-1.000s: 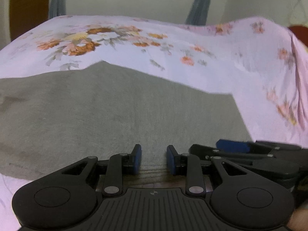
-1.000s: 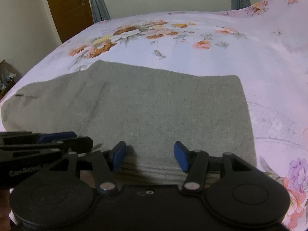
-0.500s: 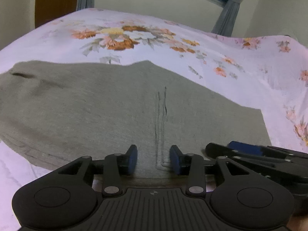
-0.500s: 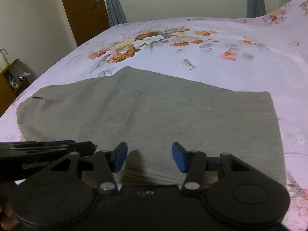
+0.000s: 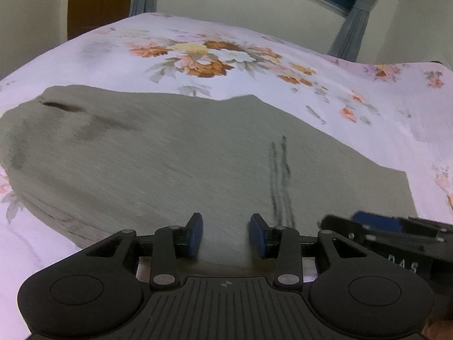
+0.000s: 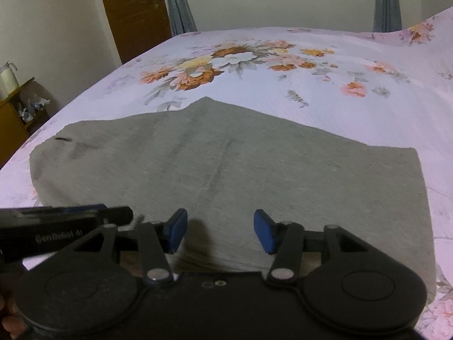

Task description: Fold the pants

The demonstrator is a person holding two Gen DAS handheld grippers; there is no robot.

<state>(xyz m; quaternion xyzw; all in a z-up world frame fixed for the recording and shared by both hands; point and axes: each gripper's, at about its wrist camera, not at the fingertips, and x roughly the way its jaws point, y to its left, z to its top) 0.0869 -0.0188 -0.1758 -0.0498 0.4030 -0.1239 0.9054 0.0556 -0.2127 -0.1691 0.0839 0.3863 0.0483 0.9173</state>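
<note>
Grey pants (image 6: 226,170), folded flat on the floral bed (image 6: 325,102); my left hand-held gripper (image 5: 226,235), jaws just widened, and right hand-held gripper (image 6: 220,231) both part-open, gripping nothing, over the near edge.

Floral bedsheet (image 6: 325,104), wooden door (image 6: 133,11), curtains (image 6: 179,2)

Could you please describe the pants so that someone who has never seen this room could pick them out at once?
Start with the big bed under its pale floral sheet, which fills most of the room. On its near part lie the pants, spread flat as a wide grey slab of plain knit cloth. They are the only plain, unpatterned thing on the flowered sheet, and both grippers hover at their near edge.
</note>
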